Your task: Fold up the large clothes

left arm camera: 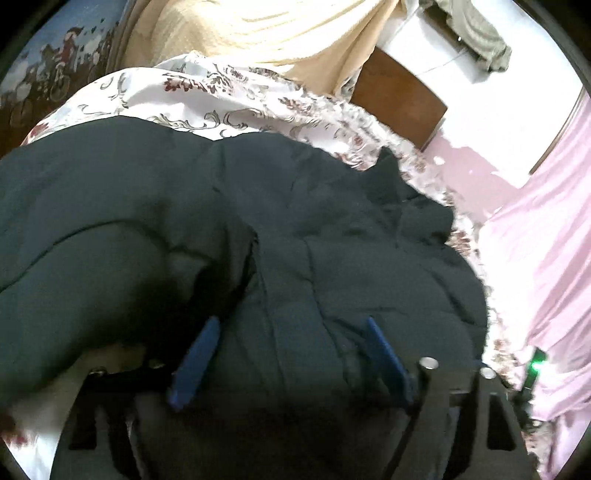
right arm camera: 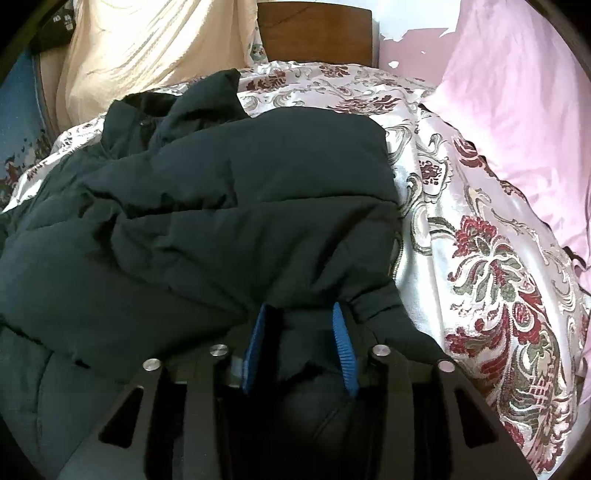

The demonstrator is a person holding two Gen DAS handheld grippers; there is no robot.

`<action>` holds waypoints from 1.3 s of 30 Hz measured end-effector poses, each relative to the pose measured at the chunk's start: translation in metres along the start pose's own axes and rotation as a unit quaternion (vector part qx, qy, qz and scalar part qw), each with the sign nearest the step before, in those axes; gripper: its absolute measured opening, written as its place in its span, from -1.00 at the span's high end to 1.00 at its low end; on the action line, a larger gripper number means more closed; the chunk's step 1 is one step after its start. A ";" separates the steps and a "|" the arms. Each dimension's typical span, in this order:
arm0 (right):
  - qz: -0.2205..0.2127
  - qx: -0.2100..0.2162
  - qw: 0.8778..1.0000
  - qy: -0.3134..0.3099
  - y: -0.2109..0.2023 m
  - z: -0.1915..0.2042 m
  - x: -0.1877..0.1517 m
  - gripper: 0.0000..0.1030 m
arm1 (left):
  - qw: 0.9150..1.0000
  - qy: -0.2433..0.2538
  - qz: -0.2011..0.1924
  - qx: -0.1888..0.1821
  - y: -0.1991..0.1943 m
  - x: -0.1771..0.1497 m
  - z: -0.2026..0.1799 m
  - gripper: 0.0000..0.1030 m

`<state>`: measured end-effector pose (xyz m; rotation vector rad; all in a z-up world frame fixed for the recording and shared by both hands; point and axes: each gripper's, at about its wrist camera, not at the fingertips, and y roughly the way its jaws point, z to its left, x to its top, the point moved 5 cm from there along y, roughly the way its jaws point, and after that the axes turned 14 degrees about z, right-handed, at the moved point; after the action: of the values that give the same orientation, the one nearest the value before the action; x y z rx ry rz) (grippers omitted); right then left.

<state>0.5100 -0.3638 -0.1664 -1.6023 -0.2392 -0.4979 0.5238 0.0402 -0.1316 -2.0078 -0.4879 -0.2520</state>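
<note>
On my left, the left tool stands wide, its two blue fingers spread over the dark puffer jacket with nothing pinched between them; the quilted fabric lies just under and between the pads, but I cannot see them pressing on it. The jacket sprawls in a heap across the floral satin bedspread, covering most of the bed. Behind it I see a cream blanket bunched up, and beside that a brown wooden headboard. Moving right, the right tool sits at a narrow gap, and a gathered fold of the jacket's edge is caught between its ribbed blue fingers, so I read it as gripping the jacket. Just right of that grip, the bedspread lies bare, showing its red and green scrollwork. Furthest right, a pink pillow rests against the bedspread's far edge.
</note>
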 end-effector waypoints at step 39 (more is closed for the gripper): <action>-0.080 0.035 0.979 -0.185 -0.056 0.299 -0.011 -0.97 | 0.948 -0.234 -0.176 -0.125 -0.151 -0.109 0.172 -1.00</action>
<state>0.5267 -0.0619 -0.1294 -1.6051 -0.6647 -0.3053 0.3546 0.2284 -0.1324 -2.2214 -1.1721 -0.0496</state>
